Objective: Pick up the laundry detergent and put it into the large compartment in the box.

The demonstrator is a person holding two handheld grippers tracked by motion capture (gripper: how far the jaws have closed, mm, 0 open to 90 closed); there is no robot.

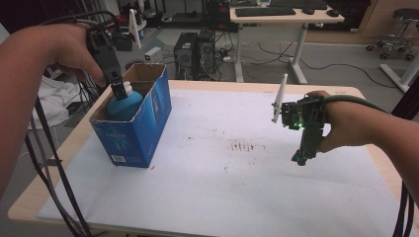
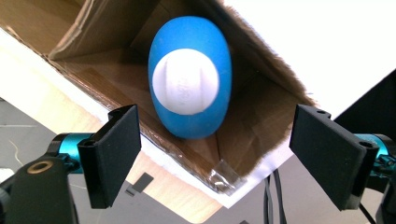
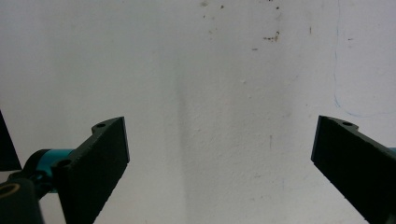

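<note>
While left claw [image 2: 215, 158] gapes, blue bottle [image 2: 190, 77] sits inside box [image 2: 261, 112].

- Bottle [image 2: 190, 77]: blue, egg-shaped body with a round white cap, standing upright inside the box, cap facing up and rising just above the box's rim.
- Box [image 1: 148, 123]: blue cardboard carton, top flaps open, brown inside, standing on the white mat at the table's left.
</note>
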